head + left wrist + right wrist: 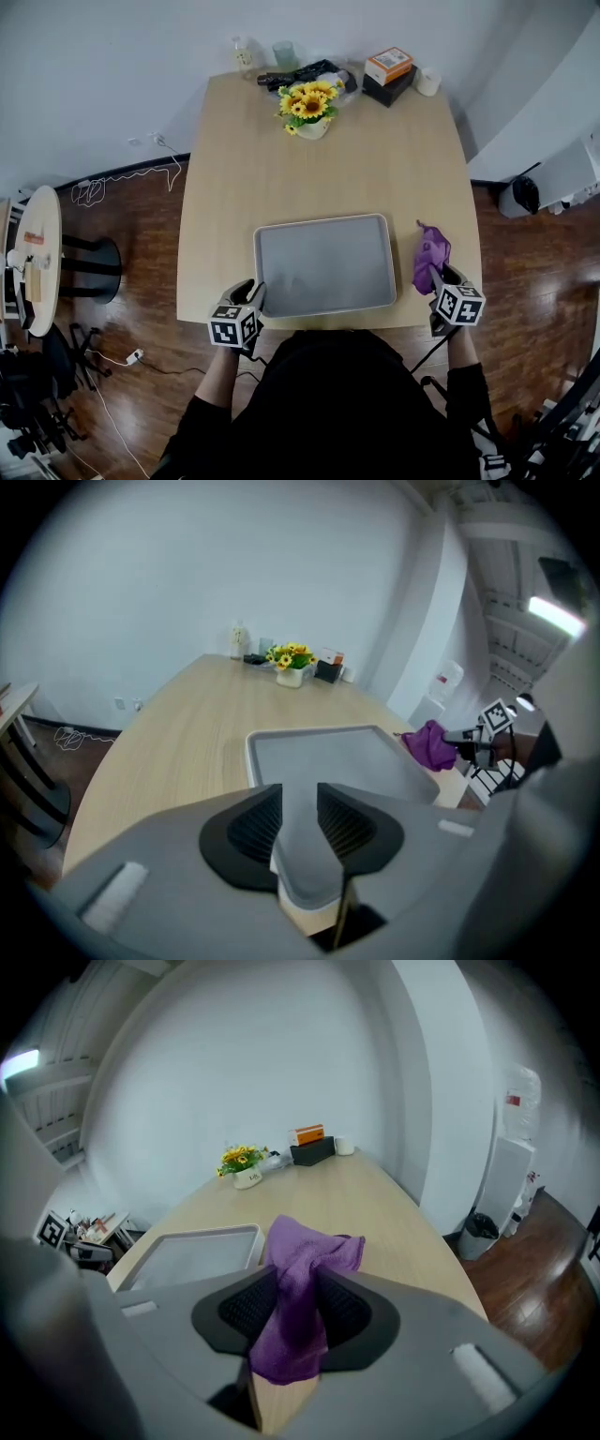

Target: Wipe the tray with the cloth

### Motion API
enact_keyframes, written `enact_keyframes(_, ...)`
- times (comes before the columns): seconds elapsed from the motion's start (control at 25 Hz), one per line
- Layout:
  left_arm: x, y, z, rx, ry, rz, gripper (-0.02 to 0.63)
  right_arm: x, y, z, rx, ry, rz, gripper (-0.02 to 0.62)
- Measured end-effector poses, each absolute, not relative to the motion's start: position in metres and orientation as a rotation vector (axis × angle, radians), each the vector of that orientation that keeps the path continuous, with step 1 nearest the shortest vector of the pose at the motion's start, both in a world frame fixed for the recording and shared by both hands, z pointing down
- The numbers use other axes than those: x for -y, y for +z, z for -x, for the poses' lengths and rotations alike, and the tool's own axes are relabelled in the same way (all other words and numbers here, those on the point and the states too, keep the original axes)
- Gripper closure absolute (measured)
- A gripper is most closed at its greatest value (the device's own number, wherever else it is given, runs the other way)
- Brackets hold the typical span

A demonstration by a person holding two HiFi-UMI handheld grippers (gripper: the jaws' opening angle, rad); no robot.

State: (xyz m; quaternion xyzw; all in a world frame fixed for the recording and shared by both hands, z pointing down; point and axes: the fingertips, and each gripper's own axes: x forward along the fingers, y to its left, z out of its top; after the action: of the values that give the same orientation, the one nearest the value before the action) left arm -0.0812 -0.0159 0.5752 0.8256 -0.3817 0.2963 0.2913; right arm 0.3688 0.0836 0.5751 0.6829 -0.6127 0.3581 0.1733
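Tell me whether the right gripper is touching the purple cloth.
Touching. The right gripper view shows the purple cloth bunched between the fingers of the right gripper, pressed against both.

The head camera looked steeply down from above the person [347, 403], taking in the whole table [234, 169]. The camera on the left tool [300, 817] sat close behind its jaws at the table's near left corner, facing the far end. The camera on the right tool [298, 1307] did the same from the near right corner. All three views shared the tray [323, 264], the cloth [431, 255] and the flowers [309, 101].
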Motion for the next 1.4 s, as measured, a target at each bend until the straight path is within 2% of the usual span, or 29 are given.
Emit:
enact_keyframes(0.08, 0.025, 0.553, 0.071, 1.01, 0.741, -2.243, 0.506, -0.086, 0.565, -0.37, 1.729, 1.019, -1.97, 0.428)
enact_keyframes(0.2, 0.041, 0.483, 0.055, 1.044, 0.573, -2.384, 0.506, -0.078, 0.493, -0.366, 1.792, 0.809, -2.096, 0.423)
enact_keyframes(0.4, 0.048, 0.326, 0.024, 1.117, 0.24, -2.796, 0.508, -0.051, 0.317, -0.314, 2.139, 0.183, -2.167, 0.529)
enact_keyframes(0.56, 0.027, 0.254, 0.001, 1.108, 0.015, -2.985, 0.511, -0.049, 0.25, -0.264, 2.36, -0.069, -2.114, 0.583)
enact_keyframes(0.68, 0.013, 0.247, -0.015, 1.04, -0.062, -2.998, 0.52, -0.049, 0.248, -0.223, 2.514, -0.043, -2.021, 0.594)
enact_keyframes(0.96, -0.001, 0.3, -0.047, 0.843, 0.085, -2.836, 0.528, -0.041, 0.282, -0.153, 2.705, 0.17, -1.761, 0.594)
enact_keyframes(1.4, 0.003, 0.312, -0.039, 0.868, 0.123, -2.815, 0.528, -0.032, 0.287, -0.141, 2.696, 0.18, -1.721, 0.594)
